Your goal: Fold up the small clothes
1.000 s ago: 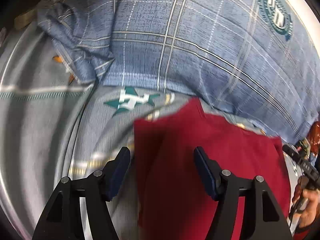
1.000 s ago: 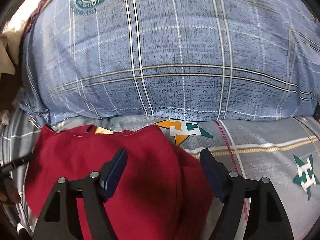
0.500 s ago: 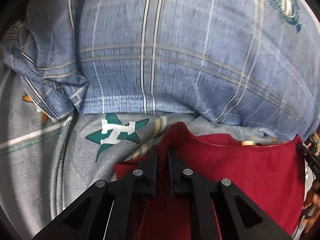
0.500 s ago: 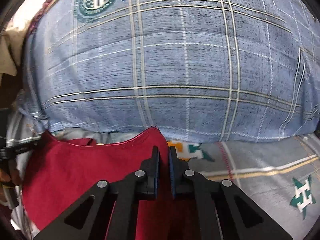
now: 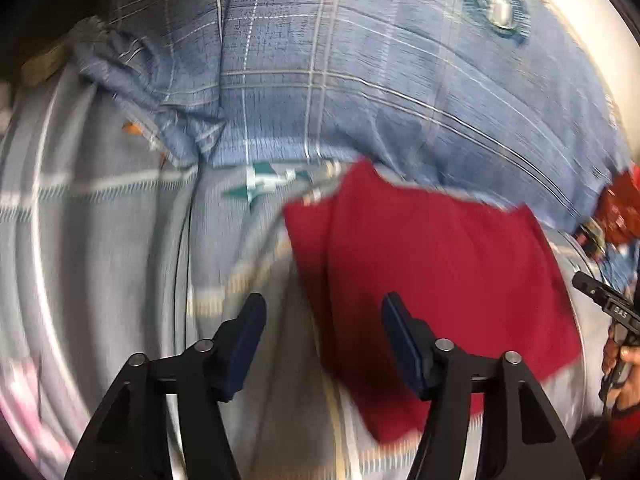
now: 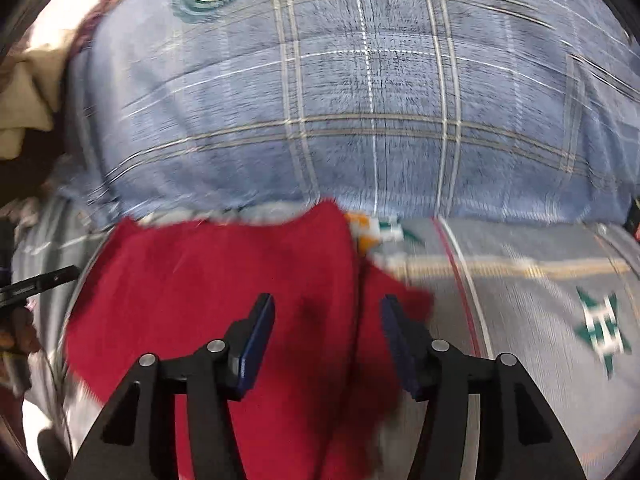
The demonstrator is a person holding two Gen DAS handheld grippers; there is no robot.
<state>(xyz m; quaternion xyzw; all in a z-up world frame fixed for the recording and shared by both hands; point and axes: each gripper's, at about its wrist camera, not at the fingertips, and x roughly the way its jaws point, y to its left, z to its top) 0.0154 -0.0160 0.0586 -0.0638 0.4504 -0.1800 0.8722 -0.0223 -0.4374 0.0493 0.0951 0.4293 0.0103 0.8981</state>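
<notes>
- My left claw has just been opening; its jaws stand apart with nothing pinched, over the grey sheet at the cloth's left edge.
- The red cloth lies flat on the sheet, just below the blue plaid pillow.
- My right claw has just been opening too; its jaws stand apart above the cloth's right part, gripping nothing.

Left gripper and right gripper, black angular frames, dark blue pads, round silver screws, a hand gripping a black handle
</notes>
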